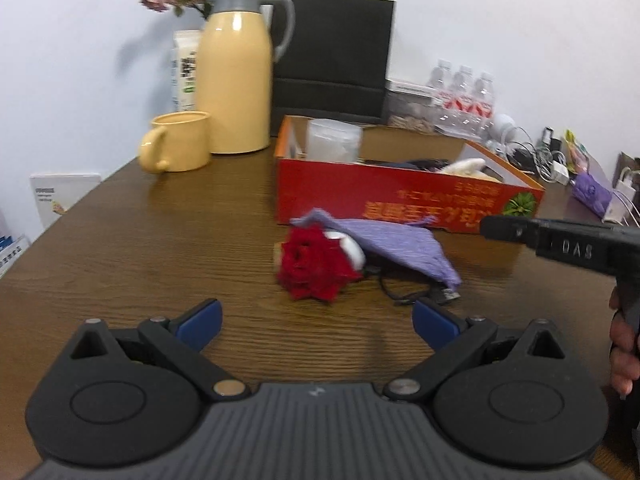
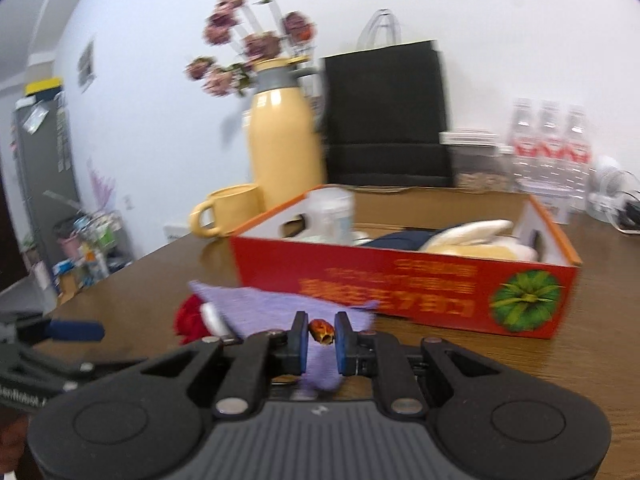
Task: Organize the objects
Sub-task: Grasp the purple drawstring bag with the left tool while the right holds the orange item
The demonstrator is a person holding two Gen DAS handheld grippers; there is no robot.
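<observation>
Bright even light, motion-blurred, fisheye-bent edges.

Small red-brown date point(image 2: 322, 331) pinched betw pads; red rose point(image 1: 316, 265), purple cloth point(image 1: 394, 246) beside red box point(image 1: 400, 200).

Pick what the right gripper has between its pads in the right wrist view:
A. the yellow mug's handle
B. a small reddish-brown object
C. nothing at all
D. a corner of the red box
B: in the right wrist view the right gripper has its blue pads closed on a small reddish-brown object, above the purple cloth and short of the red box.
</observation>
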